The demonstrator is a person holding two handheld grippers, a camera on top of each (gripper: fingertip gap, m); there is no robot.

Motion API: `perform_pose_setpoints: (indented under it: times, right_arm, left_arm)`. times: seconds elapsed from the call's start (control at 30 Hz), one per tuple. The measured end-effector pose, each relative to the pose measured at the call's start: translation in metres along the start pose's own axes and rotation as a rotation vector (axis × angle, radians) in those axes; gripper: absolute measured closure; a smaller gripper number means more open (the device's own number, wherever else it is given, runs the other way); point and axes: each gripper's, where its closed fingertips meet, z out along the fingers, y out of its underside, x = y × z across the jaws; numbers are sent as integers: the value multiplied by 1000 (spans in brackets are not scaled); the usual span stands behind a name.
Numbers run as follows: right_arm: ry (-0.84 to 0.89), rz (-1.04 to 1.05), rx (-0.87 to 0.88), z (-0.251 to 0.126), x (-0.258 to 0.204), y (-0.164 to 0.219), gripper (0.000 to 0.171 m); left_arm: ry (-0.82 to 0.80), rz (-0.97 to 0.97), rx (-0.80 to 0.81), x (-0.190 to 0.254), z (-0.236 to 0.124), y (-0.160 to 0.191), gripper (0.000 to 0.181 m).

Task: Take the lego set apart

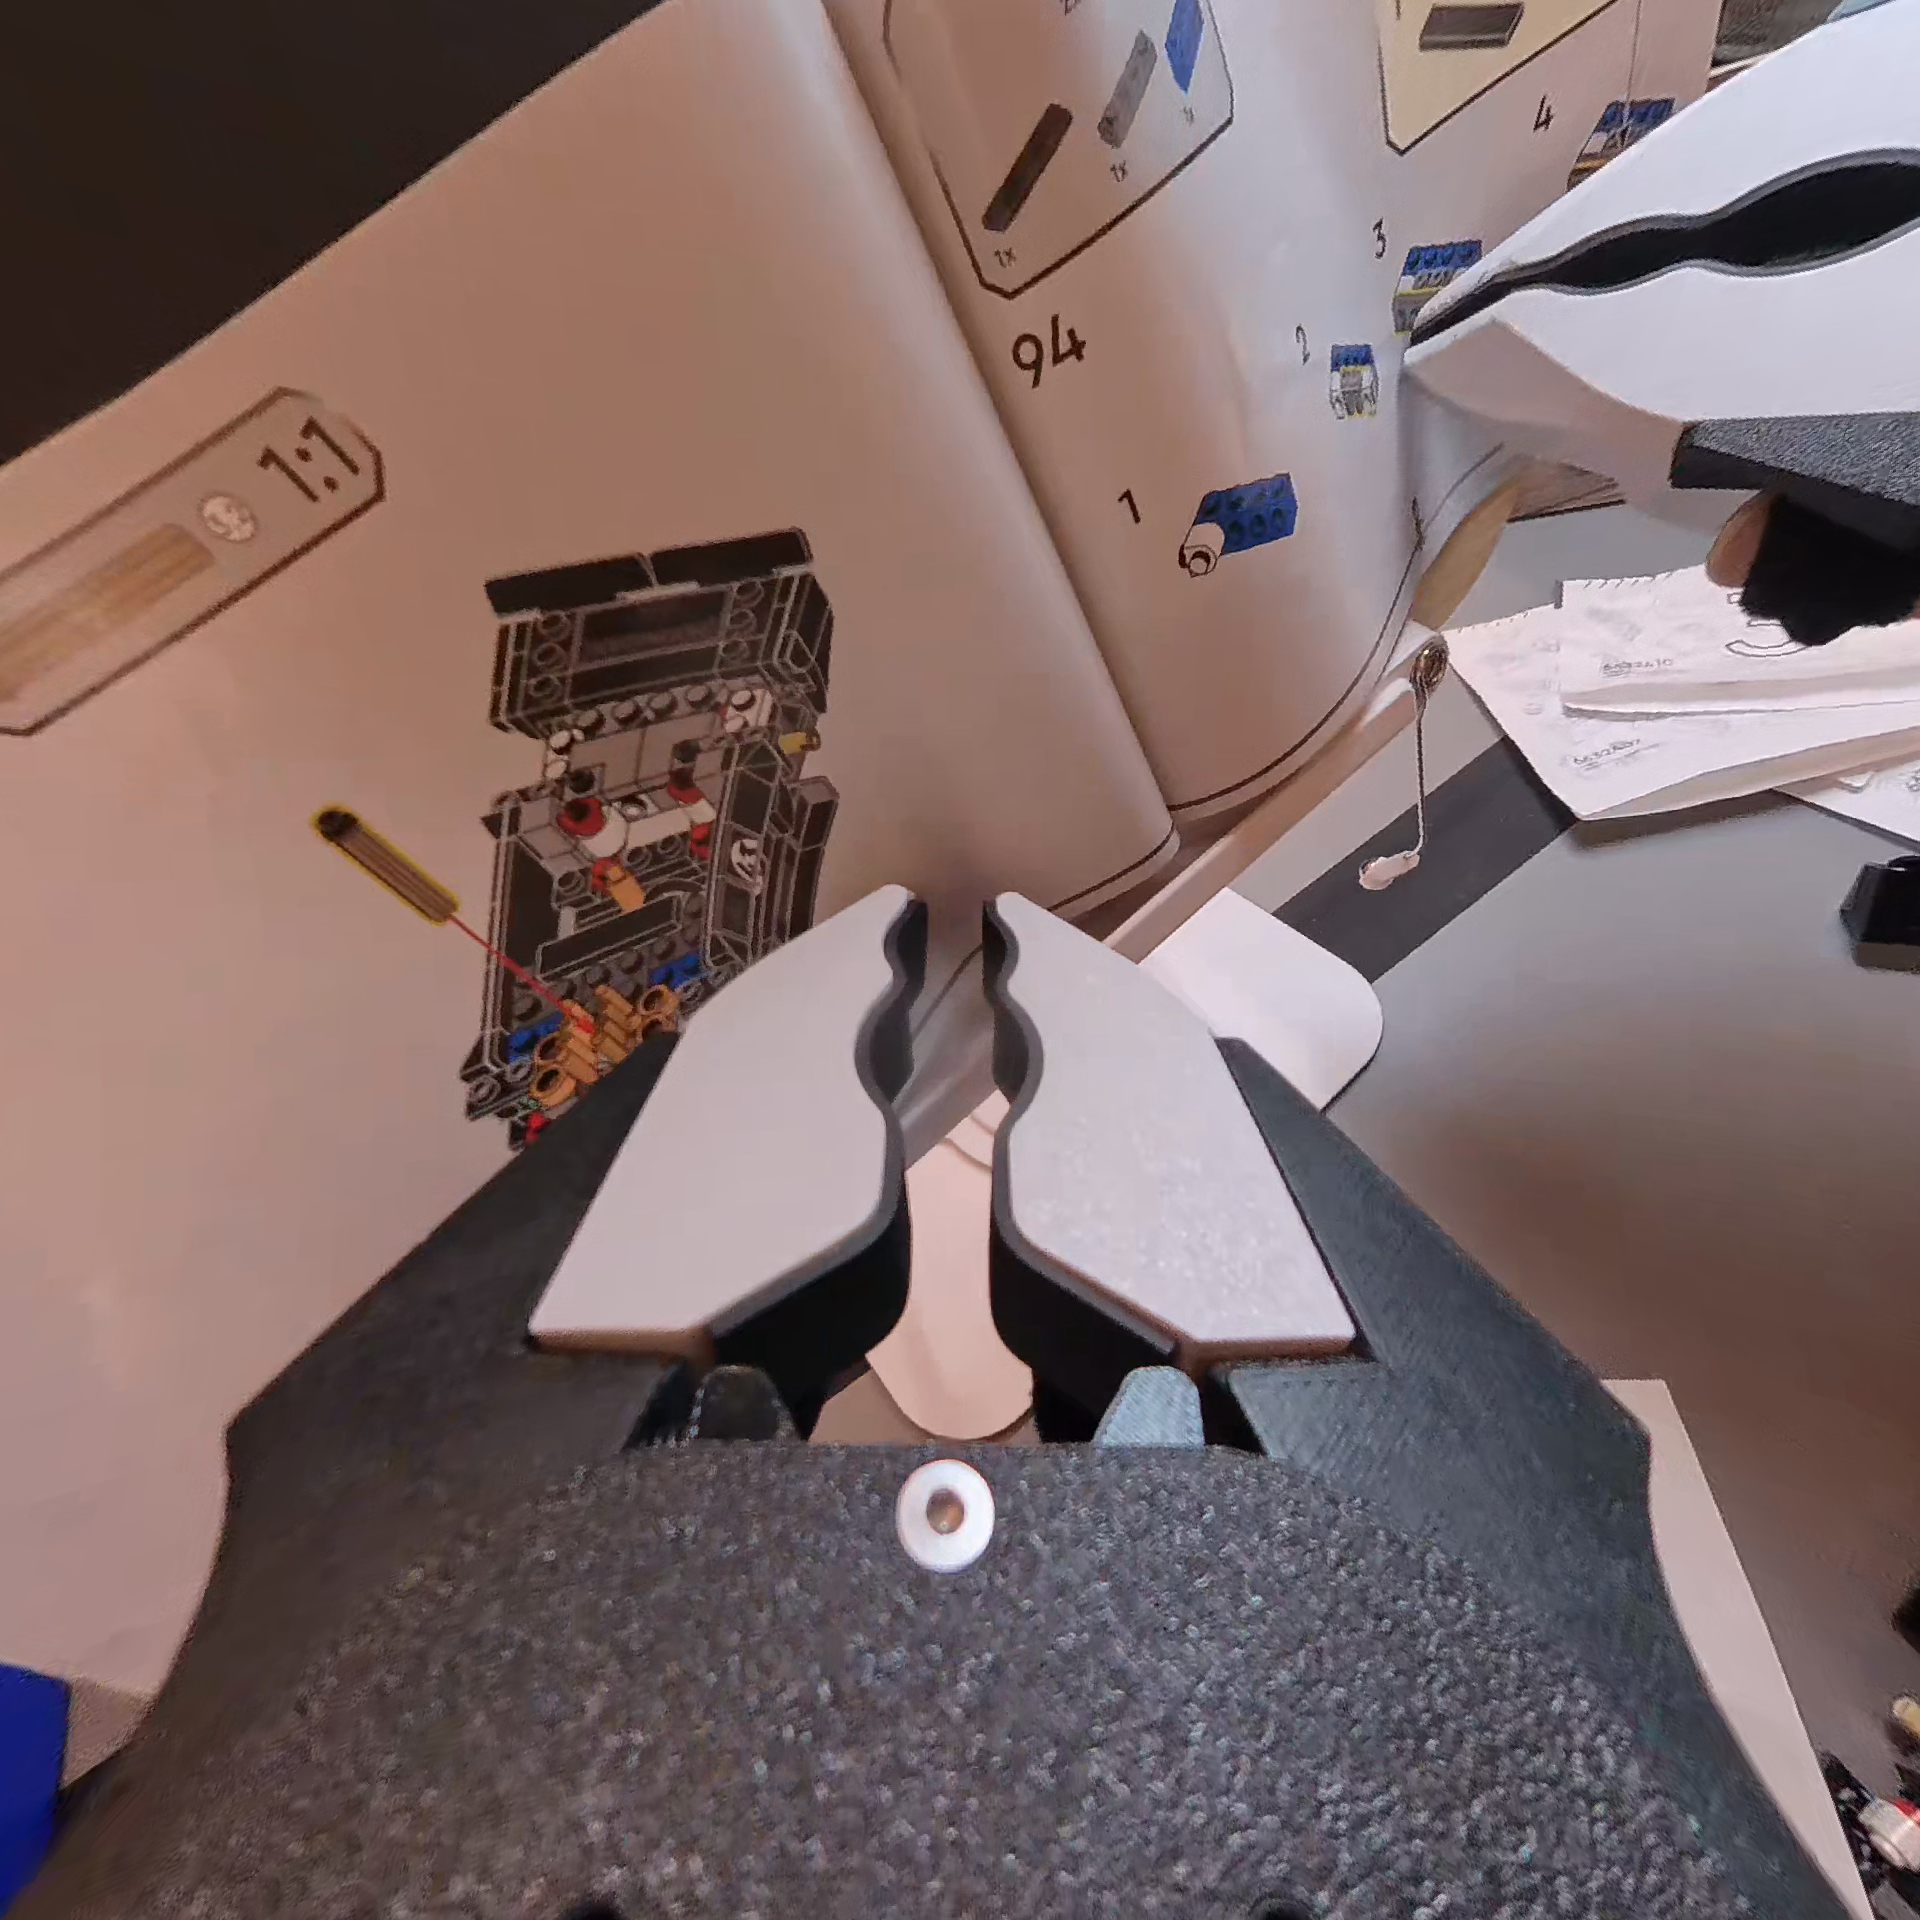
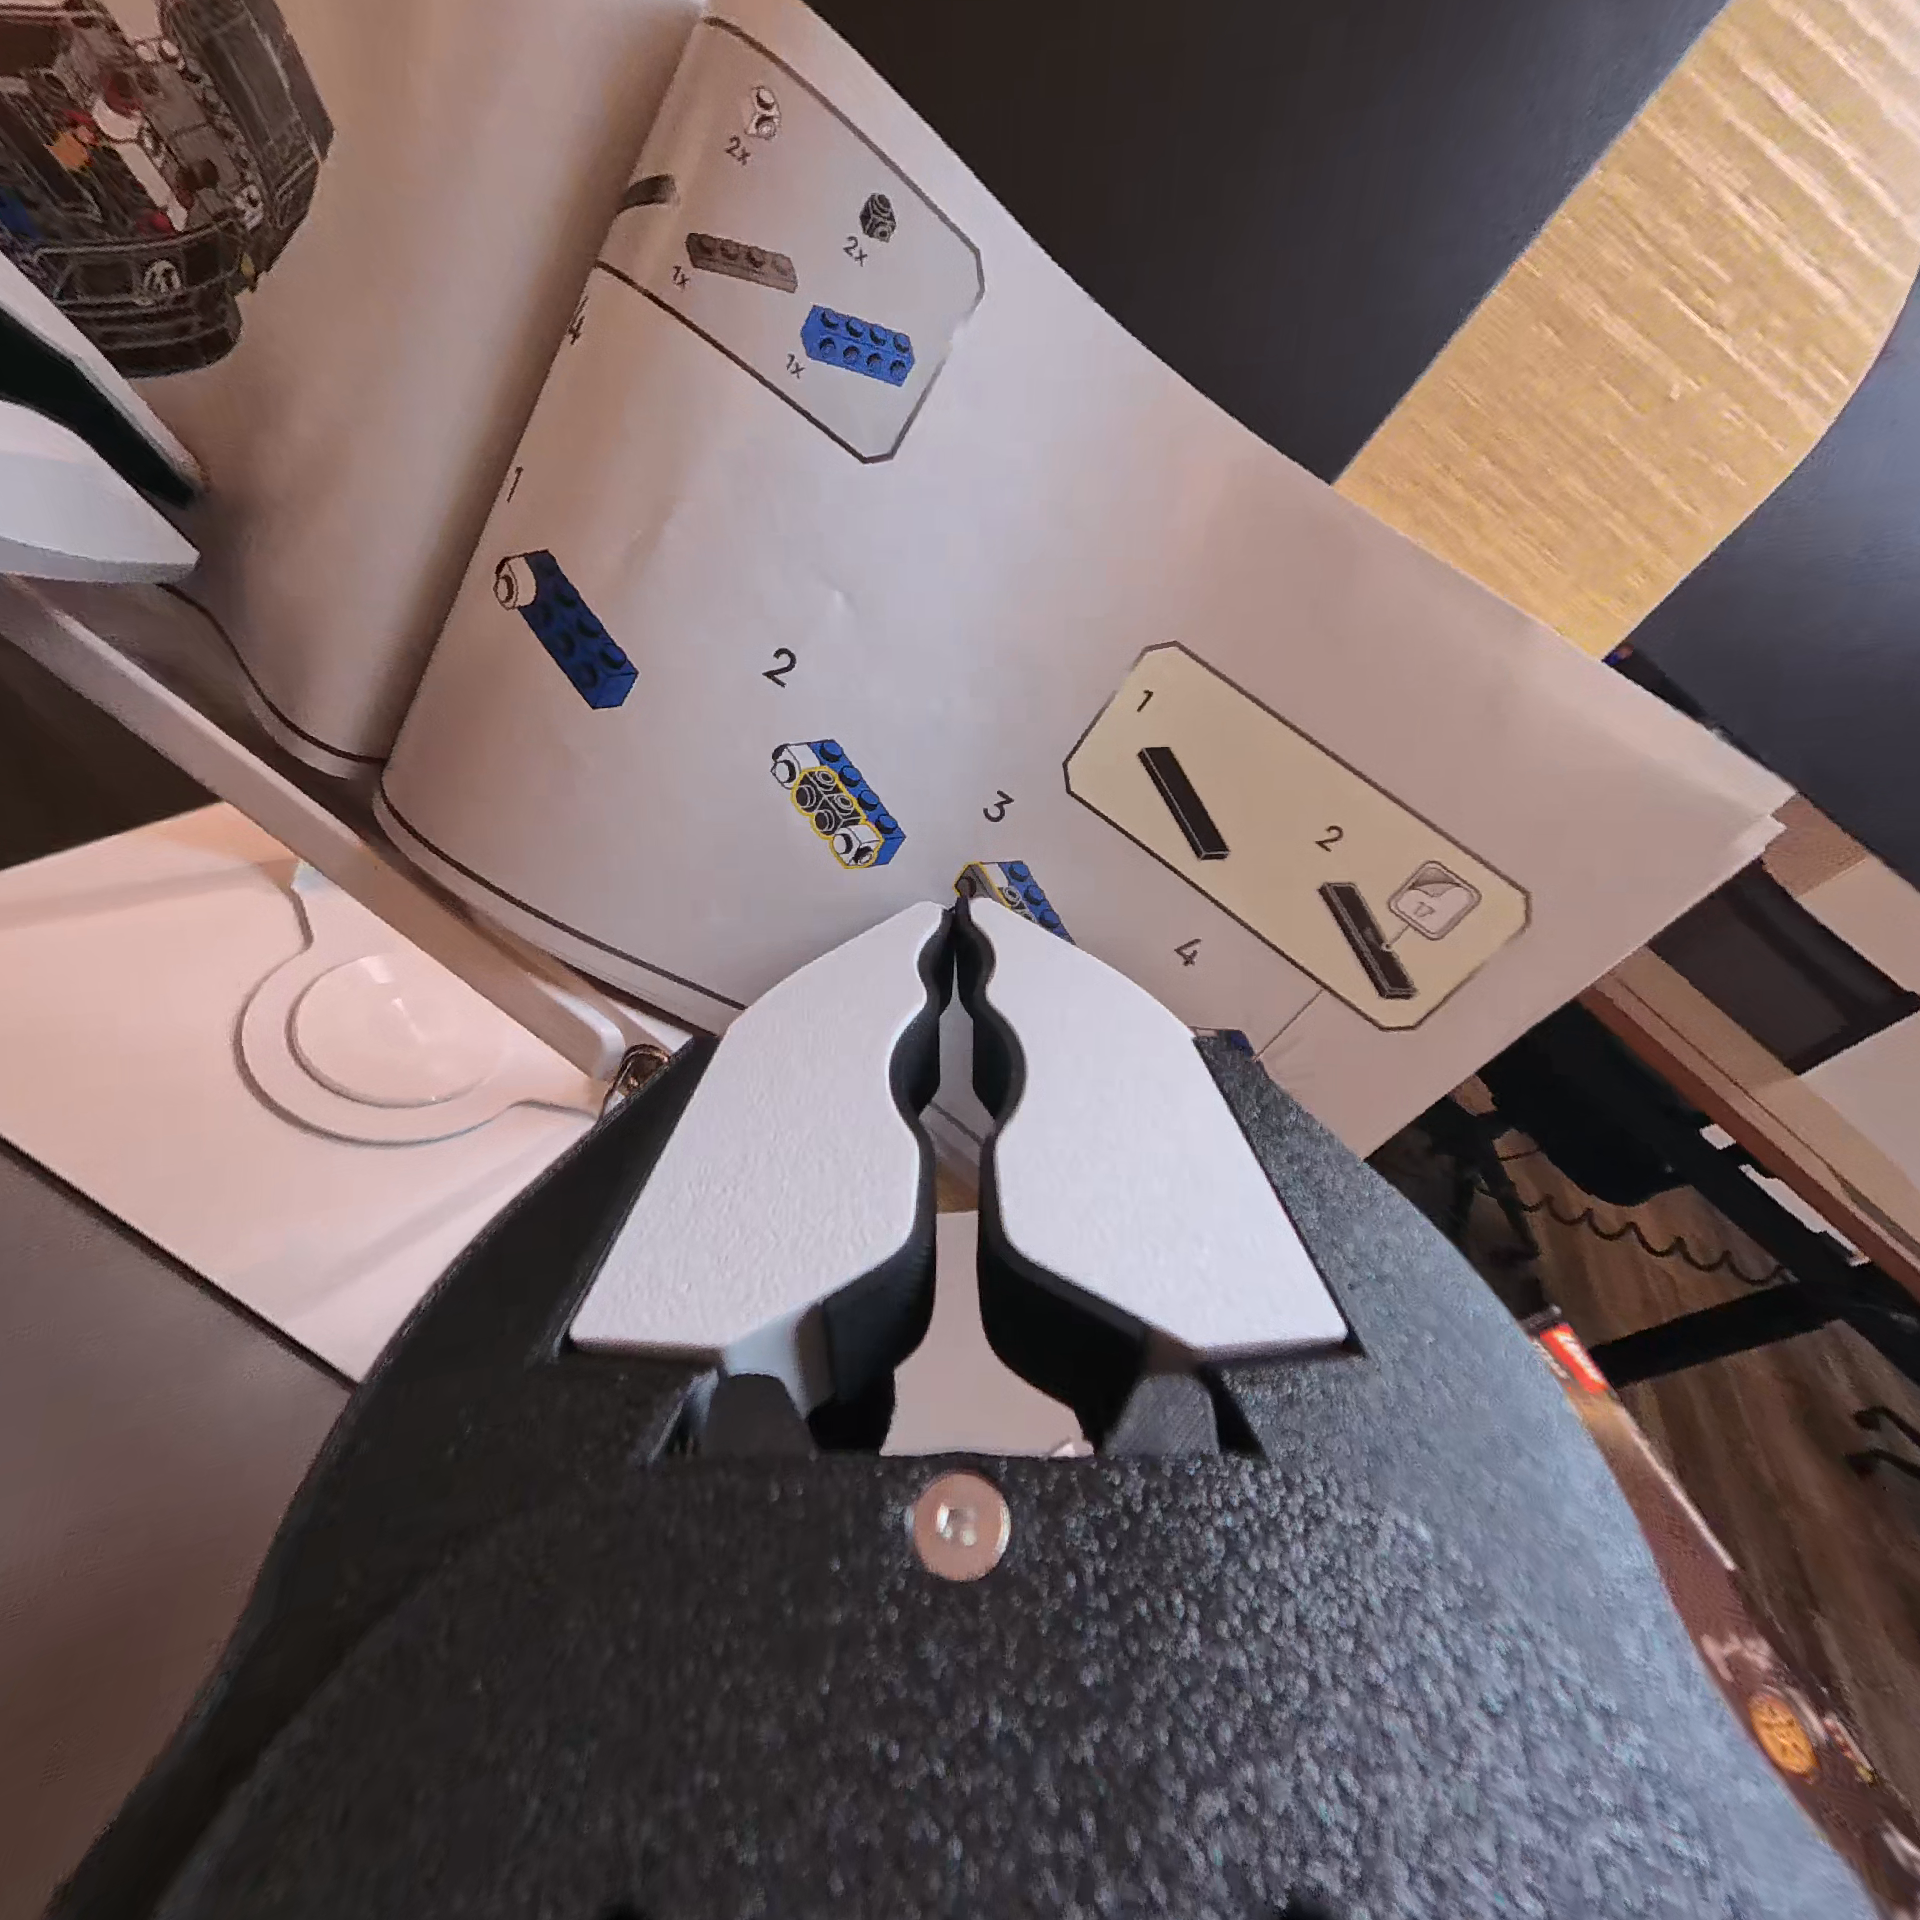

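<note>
We see our left gripper a little apart, our right gripper pinched together (nothing inside), facing the instruction book.

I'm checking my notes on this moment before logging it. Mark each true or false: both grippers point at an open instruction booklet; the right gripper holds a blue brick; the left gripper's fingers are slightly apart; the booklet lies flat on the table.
1. Both grippers face the open instruction booklet. True.
2. The right gripper holds a blue brick. False: its tips meet on nothing.
3. The left gripper has its fingers slightly apart. True.
4. The booklet lies flat. False: it stands propped on a white stand.
</note>
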Motion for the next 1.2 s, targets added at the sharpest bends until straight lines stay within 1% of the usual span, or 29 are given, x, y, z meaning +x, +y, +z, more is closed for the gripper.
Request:
perform_pose_setpoints:
  times: [0.1,0.3,0.47,0.67,0.77,0.97,1.2]
  right_arm:
    - [10,4,18,-2,-4,6,171]
    - [5,36,14,-6,-7,18,171]
    - [5,52,9,-7,-8,22,171]
    - [-1,75,1,-11,-10,25,171]
    - [-15,112,25,-18,-13,17,168]
    - [-43,151,88,-33,-29,-14,166]
    - [-67,91,85,-31,-53,-33,165]
  left_arm:
    - [13,24,-4,7,-2,3,163]
    - [-4,81,-39,18,-7,-2,153]
    - [-27,92,-23,24,-7,-10,150]
    - [-43,87,-15,28,-7,-11,146]
    - [-25,76,11,33,-12,-11,146]
    - [-24,53,31,33,-24,-2,141]
    - [-19,-107,67,15,-52,16,140]
